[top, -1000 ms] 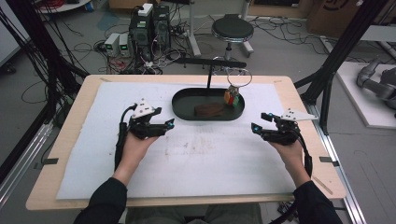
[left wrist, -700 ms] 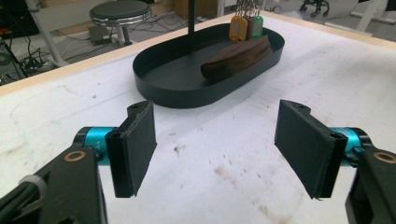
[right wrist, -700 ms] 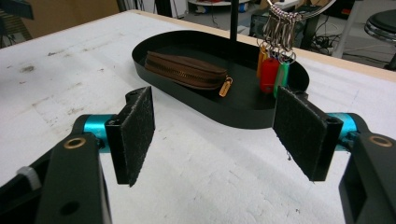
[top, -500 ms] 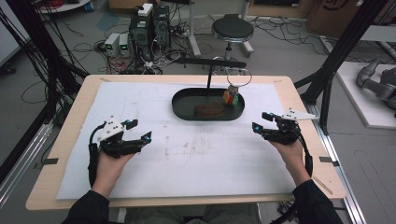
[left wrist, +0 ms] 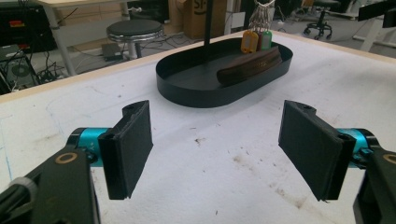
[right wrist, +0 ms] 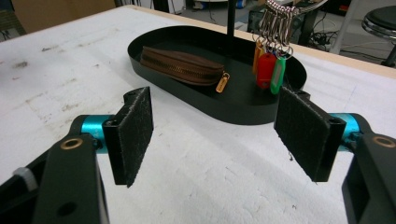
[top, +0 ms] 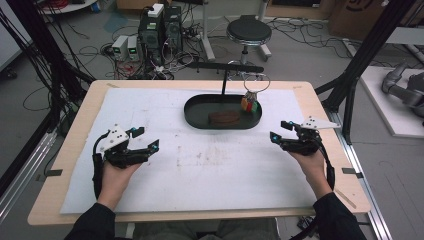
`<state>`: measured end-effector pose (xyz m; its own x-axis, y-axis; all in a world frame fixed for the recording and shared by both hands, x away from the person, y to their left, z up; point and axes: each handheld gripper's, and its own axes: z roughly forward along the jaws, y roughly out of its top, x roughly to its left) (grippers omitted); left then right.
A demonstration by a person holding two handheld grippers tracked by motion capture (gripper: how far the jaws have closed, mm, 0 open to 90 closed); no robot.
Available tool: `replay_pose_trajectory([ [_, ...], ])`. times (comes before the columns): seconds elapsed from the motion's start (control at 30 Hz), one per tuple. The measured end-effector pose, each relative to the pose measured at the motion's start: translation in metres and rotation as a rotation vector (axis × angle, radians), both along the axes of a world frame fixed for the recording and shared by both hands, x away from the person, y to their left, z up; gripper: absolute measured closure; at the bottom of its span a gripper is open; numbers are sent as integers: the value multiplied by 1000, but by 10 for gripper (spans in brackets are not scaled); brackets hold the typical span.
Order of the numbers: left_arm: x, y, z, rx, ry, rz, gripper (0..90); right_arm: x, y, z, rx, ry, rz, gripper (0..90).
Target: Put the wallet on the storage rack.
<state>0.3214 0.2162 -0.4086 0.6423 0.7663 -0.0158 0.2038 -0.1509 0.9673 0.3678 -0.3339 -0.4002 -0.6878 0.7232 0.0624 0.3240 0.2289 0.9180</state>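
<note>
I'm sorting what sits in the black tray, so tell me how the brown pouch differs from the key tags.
The brown pouch lies flat on the tray floor; the key tags hang upright from metal rings on the stand. The pouch is one long dull brown piece with a zip; the tags are several small bright pieces: orange, red, green. Both are within the tray's rim, and no claw holds either.

The left gripper (top: 145,139) is held low on the left of the high view, carried in the left hand (top: 114,175), and its jaws have just been opening; they are seen wide apart with nothing between them. The right gripper (top: 280,131) is held in the right hand (top: 311,161), jaws likewise spread and empty. Both forearms are extended forward in dark sleeves, apparently resting, though contact cannot be judged.
</note>
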Motion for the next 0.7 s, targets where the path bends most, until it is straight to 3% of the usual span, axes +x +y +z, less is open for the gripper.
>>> replay_pose_trajectory([
  [0.7,7,0,-8,3,19,14,251,-3,-10,-3,-4,14,-18,276],
])
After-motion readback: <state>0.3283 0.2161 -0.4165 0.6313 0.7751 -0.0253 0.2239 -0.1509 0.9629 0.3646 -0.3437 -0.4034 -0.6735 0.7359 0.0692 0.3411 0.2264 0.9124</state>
